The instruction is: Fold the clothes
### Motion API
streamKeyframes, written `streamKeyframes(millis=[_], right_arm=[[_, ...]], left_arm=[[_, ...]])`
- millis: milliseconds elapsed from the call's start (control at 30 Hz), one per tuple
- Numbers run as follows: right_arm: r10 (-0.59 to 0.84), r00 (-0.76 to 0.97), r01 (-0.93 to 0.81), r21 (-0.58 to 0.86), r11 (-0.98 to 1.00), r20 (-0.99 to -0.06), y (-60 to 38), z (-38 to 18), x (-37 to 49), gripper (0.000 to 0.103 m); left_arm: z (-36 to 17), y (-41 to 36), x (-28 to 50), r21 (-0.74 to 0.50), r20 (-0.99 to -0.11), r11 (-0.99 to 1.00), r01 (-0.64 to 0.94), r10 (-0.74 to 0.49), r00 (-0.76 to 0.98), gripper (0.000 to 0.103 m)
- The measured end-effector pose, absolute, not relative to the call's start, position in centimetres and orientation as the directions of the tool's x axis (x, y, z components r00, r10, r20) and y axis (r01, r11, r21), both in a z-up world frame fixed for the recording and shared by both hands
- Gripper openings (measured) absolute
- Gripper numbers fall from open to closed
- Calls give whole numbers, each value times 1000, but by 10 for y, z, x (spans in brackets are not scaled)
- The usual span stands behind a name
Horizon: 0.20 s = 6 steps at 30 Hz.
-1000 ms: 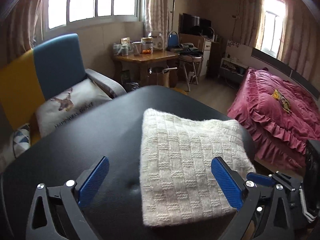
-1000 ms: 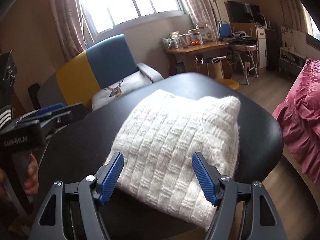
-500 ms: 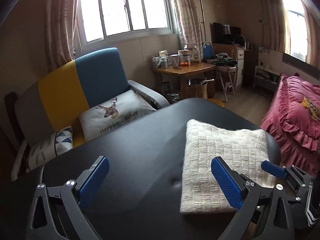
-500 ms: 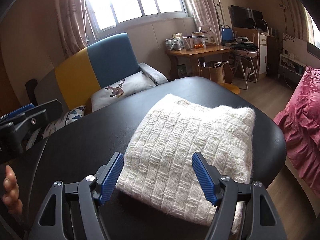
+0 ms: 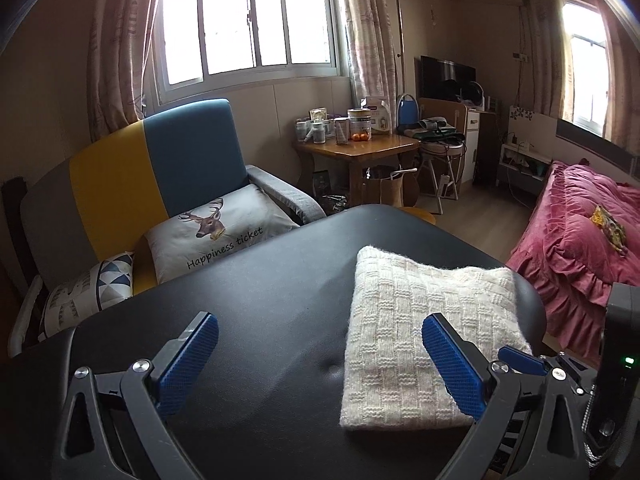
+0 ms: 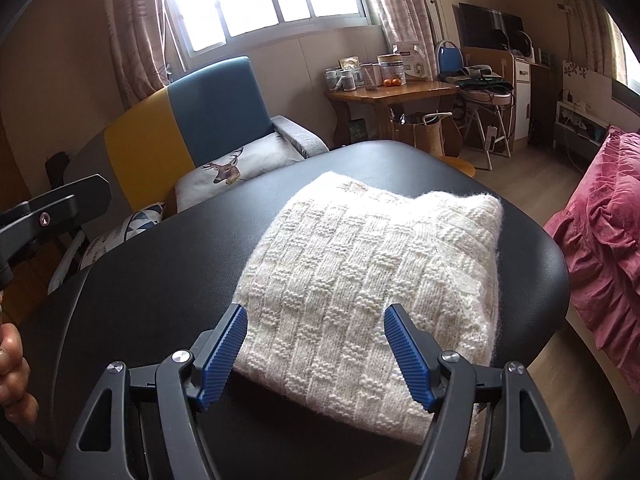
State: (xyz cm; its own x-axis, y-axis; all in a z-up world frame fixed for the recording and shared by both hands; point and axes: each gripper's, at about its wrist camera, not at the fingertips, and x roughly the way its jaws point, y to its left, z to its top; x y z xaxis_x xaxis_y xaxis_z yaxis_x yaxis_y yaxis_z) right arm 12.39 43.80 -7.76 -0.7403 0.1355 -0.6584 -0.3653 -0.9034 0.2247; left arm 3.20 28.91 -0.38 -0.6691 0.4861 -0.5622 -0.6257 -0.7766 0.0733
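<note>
folded cream knit sweater (image 6: 360, 276) lying square on black table (image 6: 168, 292), near its right edge. looks finished. left gripper (image 5: 320, 360) and right gripper (image 6: 316, 356) both spread wide, holding nothing.

Landmark: table (image 5: 260, 280). Folded sweater (image 5: 424, 320) lies on its right half, reaching the right edge. Left gripper (image 5: 320, 360) hangs over the table's near side, sweater's left edge between its fingers. Right gripper (image 6: 316, 348) sits over the sweater's near edge. Armchair (image 5: 160, 176) behind the table to the left, deer cushion (image 5: 216, 232) on its seat. Side table (image 5: 360, 152) behind, jars on it. Bed (image 5: 584, 240) right of the table.
</note>
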Motion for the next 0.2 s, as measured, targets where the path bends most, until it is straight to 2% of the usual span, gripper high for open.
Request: streamKeyframes(millis=[200], right_arm=[[135, -737, -362, 218, -906, -662, 436, -78, 122, 73]], left_arm=[[-8, 290, 28, 54, -585, -773, -633, 489, -647, 103]])
